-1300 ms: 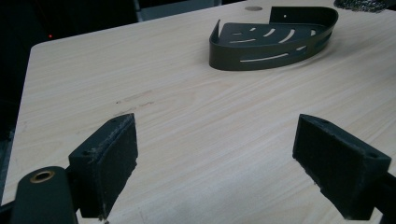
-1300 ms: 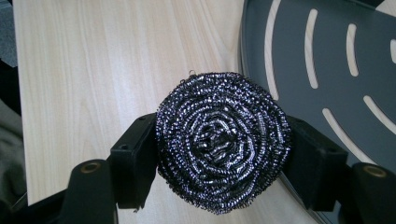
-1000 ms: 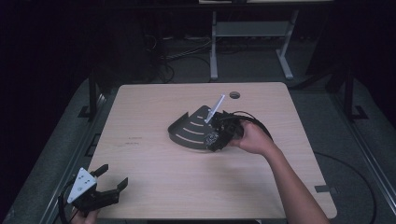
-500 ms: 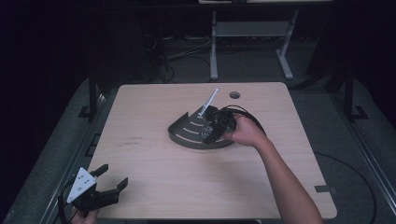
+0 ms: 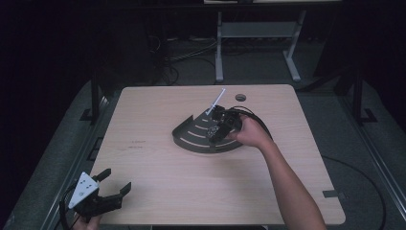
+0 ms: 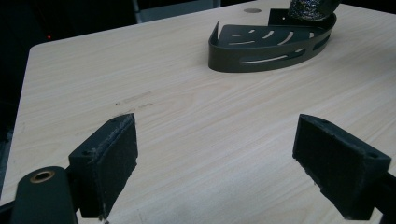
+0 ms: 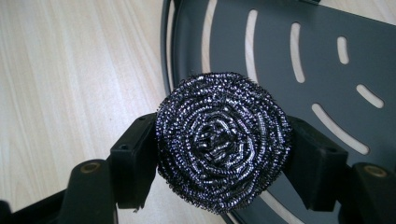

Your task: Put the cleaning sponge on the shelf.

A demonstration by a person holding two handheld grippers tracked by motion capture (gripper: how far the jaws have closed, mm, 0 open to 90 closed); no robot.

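Carried, not yet set down: round steel-wool scouring pad (image 7: 223, 140) clamped in right claw (image 7: 223, 156), over dark slotted quarter-round metal tray (image 5: 191, 136) on tabletop (image 5: 158, 115). Release remaining. Left claw (image 6: 217, 158) wide, empty.

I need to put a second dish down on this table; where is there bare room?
The table is bare left of the dark slotted tray, and along the near edge up to the left gripper. It is crowded at the tray, where the right gripper holds the steel scourer.
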